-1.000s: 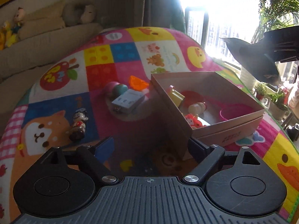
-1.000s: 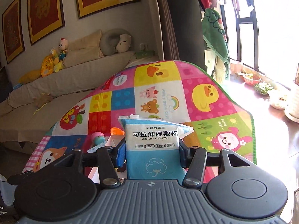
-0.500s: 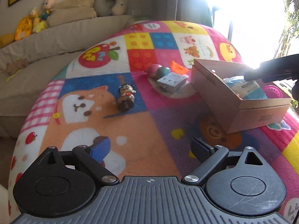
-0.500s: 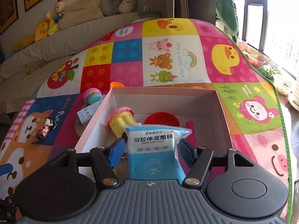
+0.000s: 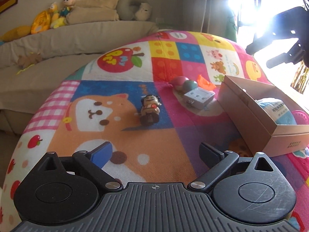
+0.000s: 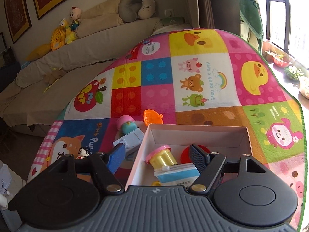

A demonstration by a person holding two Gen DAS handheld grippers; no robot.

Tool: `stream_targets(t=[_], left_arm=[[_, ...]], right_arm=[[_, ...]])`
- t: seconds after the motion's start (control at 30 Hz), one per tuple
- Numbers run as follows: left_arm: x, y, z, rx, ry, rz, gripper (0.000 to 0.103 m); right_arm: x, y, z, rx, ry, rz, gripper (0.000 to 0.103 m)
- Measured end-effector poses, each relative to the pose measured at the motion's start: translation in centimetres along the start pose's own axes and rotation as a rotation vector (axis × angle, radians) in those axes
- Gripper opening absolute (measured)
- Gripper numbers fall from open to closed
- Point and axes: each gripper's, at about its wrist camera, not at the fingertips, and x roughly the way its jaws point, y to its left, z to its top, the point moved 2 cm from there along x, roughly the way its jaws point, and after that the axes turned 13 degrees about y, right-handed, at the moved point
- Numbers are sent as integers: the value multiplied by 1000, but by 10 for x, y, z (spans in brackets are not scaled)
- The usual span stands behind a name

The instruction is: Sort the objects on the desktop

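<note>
Patchwork play mat (image 5: pixel 119 135) below: my right gripper (image 6: pixel 157 157) has just let go, empty, wet-cotton pack (image 6: pixel 176 175) lying in the cardboard box (image 6: pixel 199 130); left gripper (image 5: pixel 155 151), jaws just widened, empty, faces the figurine (image 5: pixel 150 109).

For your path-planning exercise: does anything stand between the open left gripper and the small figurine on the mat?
Nothing visible does. The left gripper is open and empty, and only bare mat lies between it and the figurine. The white adapter sits off toward the box.
</note>
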Motion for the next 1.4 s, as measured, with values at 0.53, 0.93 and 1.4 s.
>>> stream_targets(t=[0.53,0.93,1.4], left_arm=[[1,31,-2,-167,-1,-153,100],[-10,11,-11,-38,-6,-125,102],[-27,-18,-39,130,72,-91,103]], right_arm=[[207,26,107,149,340,-142,17],[159,97,19,-47,459,92,16],[43,87,-83,-265,235,130,31]])
